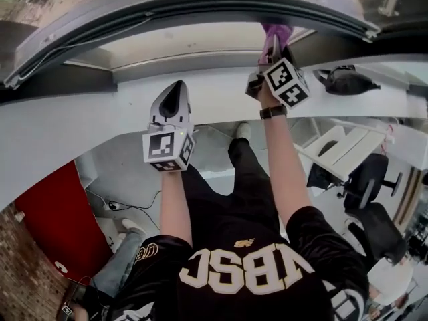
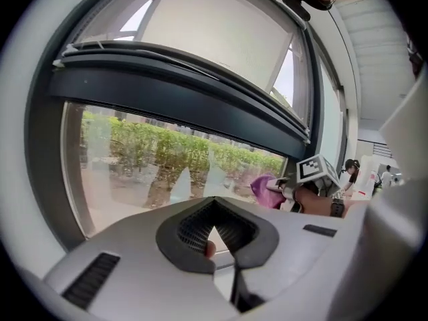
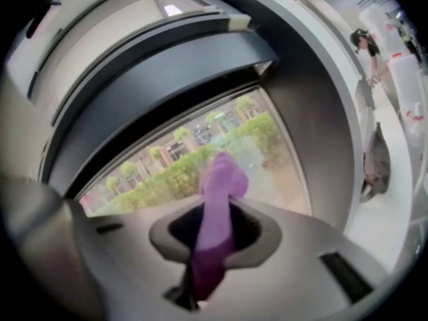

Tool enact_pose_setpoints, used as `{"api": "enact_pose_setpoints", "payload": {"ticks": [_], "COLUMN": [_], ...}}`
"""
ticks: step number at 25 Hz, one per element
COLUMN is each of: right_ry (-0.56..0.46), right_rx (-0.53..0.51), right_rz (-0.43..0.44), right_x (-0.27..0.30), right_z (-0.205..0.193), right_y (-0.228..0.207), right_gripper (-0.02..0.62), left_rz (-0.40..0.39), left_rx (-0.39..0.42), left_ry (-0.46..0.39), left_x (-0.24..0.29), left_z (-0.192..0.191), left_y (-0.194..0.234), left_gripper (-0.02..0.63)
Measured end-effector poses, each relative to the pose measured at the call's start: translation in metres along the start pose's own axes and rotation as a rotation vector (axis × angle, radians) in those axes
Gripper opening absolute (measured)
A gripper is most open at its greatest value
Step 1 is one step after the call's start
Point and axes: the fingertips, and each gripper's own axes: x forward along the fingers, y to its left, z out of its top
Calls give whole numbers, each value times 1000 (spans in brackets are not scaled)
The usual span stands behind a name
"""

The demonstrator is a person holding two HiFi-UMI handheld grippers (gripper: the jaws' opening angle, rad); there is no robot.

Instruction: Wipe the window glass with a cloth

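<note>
Behind the window glass [image 2: 114, 186] stands a green hedge [image 2: 200, 154]. Our right gripper [image 1: 273, 44] pinches a purple cloth [image 3: 218, 202], long axis toward 12 o'clock, its tip at the pane; we cannot tell whether it touches. Our left gripper [image 1: 172, 97], pressed together on nothing, hangs at 8 o'clock, farther from the glass.

Glass [image 2: 167, 172] clear ahead, dark frame bar [image 2: 180, 105] overhead
</note>
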Motion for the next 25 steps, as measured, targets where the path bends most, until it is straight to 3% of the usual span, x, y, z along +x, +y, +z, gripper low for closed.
{"api": "enact_pose_setpoints", "payload": {"ticks": [3,8,12,15,21,25], "right_ry": [105,254,298,335,400,408], "right_rx": [-44,-231,-282,-311,-369,-356], "right_rz": [125,449,663,788,839,777], "right_x": [-1,-20,-36,-39,-12,8], "right_z": [-72,-198,-263,-305,-351,-335], "right_y": [83,267,396,469,538,516], "right_gripper": [78,78,78,78,78,78], "left_rz": [91,220,291,353,410,406], "left_rx": [-6,-26,-47,-83,-82,-89], "left_ry": [-5,-7,-22,-23,-20,-37], "left_x": [-34,-96,-144,-179,-220,-208], "left_z": [7,7,10,1,0,1], "left_y": [67,174,241,277,320,310], "left_gripper": [14,14,12,14,12,12]}}
